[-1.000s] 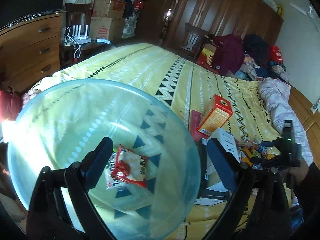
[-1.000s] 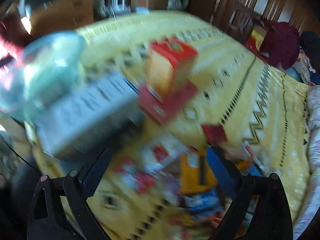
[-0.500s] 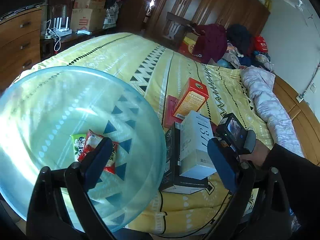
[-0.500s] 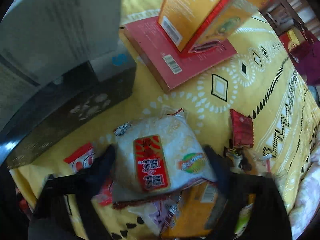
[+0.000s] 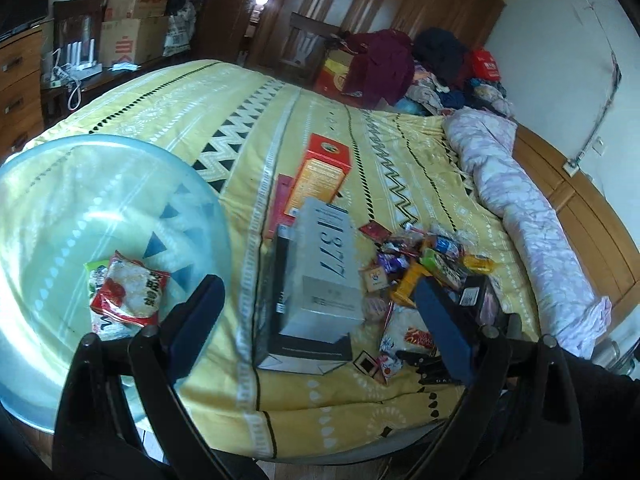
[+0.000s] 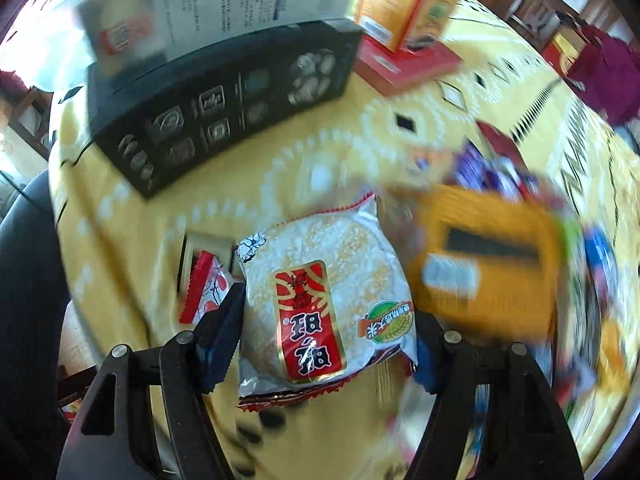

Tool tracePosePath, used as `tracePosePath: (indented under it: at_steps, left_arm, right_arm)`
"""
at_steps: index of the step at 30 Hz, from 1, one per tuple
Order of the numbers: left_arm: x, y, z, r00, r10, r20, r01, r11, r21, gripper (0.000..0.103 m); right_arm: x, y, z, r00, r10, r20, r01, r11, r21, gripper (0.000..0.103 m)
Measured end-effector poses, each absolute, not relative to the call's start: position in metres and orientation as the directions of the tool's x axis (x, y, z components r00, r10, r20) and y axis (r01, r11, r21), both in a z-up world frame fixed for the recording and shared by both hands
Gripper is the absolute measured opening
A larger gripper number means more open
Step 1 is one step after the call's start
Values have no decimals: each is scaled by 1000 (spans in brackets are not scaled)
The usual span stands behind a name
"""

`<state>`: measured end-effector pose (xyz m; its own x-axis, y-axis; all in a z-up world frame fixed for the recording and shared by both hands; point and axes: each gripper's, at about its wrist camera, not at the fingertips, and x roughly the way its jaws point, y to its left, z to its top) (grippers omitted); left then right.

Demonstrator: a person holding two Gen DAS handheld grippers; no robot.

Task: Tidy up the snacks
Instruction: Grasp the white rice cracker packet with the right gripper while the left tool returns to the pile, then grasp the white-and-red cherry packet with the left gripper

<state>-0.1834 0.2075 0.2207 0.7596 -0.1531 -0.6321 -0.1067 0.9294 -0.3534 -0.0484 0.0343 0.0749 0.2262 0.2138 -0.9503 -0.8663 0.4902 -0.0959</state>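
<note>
The right tool [image 6: 326, 338] points steeply down over a white rice-cracker packet [image 6: 320, 308] lying on the yellow bed [image 5: 360, 152]. Its jaws have just been closing and now straddle the packet, one pad at each side edge; whether the pads already press on it is unclear. A small red-and-white packet [image 6: 206, 288] lies just left of the left pad, and an orange packet [image 6: 488, 268] lies just right, blurred, at the edge of a snack pile [image 5: 424, 256]. Behind stand a black box [image 6: 224, 108] with a grey box [image 5: 326, 264] on it, and an orange carton [image 5: 320, 176]. The left tool [image 5: 316, 320] is spread wide and holds nothing. A clear blue bowl [image 5: 48, 200] sits at the bed's left corner with two packets [image 5: 128, 292] inside.
</note>
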Motion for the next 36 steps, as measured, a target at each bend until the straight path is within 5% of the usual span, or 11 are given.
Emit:
tracePosePath:
  at_steps: [7,15,21,26,29,36]
  left_arm:
    - [-168,105,181,640,-329,-695,179,943,-281,97]
    - [-116,48,84,498,-381,-779,254,923,-290,94]
    - [-91,26,45,448,-273,-852,259,951,-169,75]
    - [-90,24,36,448,-257,-856,246,956,-159,69]
    - [-91,24,33,448,-264,-854,236,956,-171,40]
    - [-103,13,62,506,-324,-800,254,942,-220,39]
  right_arm:
    - [-68,-53,171,423,451,-786,-716,698,15,73]
    - [-87,-159,151,457,499,-736,-499,829,252,73]
    - [-103,-204,129,448,485,-751,-433,853,293,73]
    - [-100,-225,122,459,501,-733,-395,855,337,73]
    - [-100,-221,120,455,511,-729,-403,848,343,73]
    - [-102,-217,121,486,504,-713,-394,855,336,73]
